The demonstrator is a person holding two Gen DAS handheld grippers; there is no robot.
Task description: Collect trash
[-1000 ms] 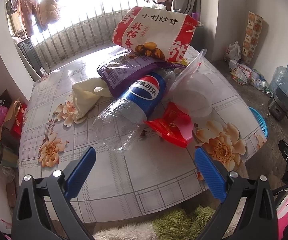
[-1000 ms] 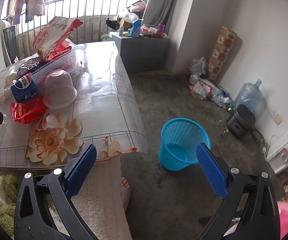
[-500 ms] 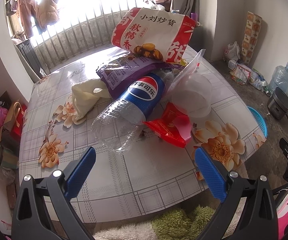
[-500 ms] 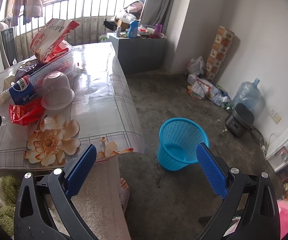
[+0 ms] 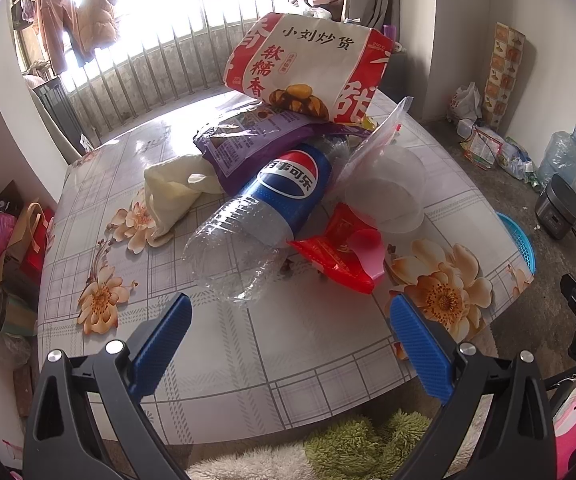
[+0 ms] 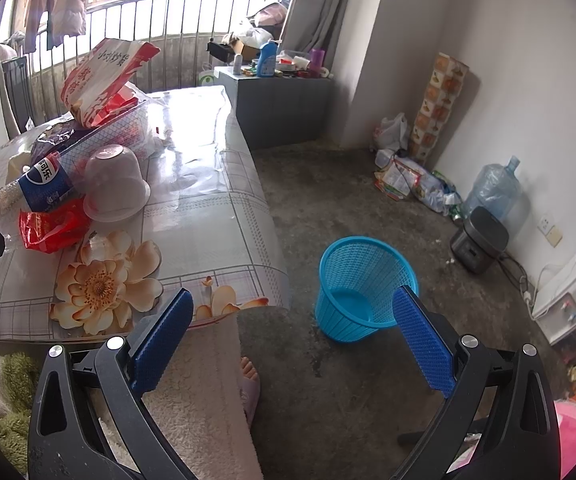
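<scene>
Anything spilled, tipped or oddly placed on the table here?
Yes. The Pepsi bottle lies on its side, capless end unseen, amid wrappers. A clear plastic cup sits upside down beside it, and the big snack bag leans atop the pile. No spill shows.

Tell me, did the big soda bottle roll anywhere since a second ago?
No. The soda bottle still lies on its side with its base beside the same orange flower printed on the table cover, and the red wrapper remains against it.

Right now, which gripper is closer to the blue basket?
Right. The right gripper hangs just before the basket on the floor; the left gripper is over the table.
</scene>
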